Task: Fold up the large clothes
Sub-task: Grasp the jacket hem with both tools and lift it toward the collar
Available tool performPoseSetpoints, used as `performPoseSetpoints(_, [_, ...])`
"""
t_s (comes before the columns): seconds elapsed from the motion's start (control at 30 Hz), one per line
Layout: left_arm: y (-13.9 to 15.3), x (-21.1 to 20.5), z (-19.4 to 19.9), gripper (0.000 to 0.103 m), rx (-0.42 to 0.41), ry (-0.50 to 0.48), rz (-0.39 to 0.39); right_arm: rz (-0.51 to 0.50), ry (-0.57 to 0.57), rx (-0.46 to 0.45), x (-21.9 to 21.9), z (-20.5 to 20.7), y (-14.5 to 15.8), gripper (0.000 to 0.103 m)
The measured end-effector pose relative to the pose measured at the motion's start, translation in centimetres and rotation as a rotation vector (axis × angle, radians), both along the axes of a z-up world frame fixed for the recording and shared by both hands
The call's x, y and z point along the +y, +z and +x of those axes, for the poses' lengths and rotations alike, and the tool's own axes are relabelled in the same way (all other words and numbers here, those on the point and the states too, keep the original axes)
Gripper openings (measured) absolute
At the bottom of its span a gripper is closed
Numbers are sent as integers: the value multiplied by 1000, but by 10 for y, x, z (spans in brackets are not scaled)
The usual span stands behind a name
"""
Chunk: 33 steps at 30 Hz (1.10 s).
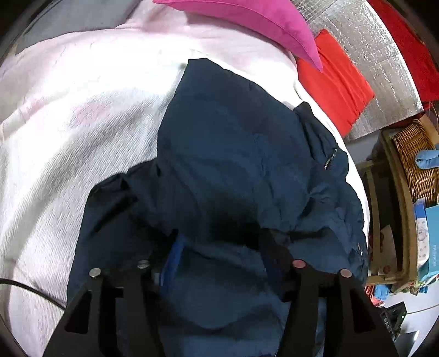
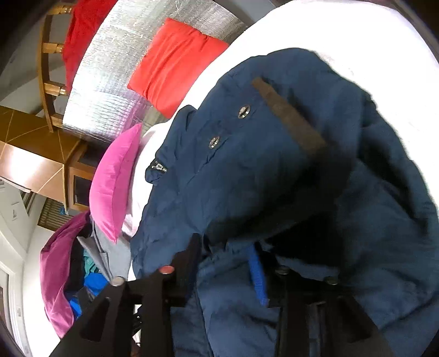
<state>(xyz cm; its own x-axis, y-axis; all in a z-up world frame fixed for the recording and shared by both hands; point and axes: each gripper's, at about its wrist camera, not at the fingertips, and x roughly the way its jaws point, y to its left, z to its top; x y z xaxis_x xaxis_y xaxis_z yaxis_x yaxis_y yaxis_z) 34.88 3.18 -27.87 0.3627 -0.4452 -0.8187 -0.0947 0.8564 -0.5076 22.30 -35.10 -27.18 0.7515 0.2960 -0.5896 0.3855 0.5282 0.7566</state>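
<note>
A navy jacket (image 1: 233, 153) is spread over the pale bedspread (image 1: 68, 137). Jacket fabric is bunched between both the left gripper (image 1: 219, 247) and right gripper (image 2: 227, 255), whose jaws stand apart.

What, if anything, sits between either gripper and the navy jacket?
Nothing visible. The navy jacket bunches directly between the fingers of the left gripper and the right gripper. The pink cushion and red cushion lie beyond it on the white blanket.
</note>
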Motion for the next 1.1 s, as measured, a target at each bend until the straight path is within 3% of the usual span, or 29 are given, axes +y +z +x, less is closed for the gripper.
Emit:
performPoseSetpoints(0.2, [15,-7,-19,60,-27,-63,11,-31,29,-81,1,-25,32,47])
performPoseSetpoints(0.37, [32,-21,-32,60,-112,-154,-5,-83,88,-125,21,-6,52,47])
performPoseSetpoints(0.57, [43,-38,-19,64,-227,-145,50,-112,172,-86,56,39,40,46])
performPoseSetpoints(0.73, [19,-42,0,64,-140,-119,119,-68,200,-35,67,62,13,46])
performPoseSetpoints(0.8, [18,-53,1,64,-148,-141,172,-98,206,18,66,66,-3,29])
performPoseSetpoints(0.9, [19,-63,-1,65,-161,-165,223,-28,201,24,54,59,-17,21])
performPoseSetpoints(0.97, [21,-61,-3,65,-164,-160,216,5,202,24,47,51,-15,21])
performPoseSetpoints(1.1, [34,-49,-8,65,-201,-141,163,-51,148,-67,19,19,15,25])
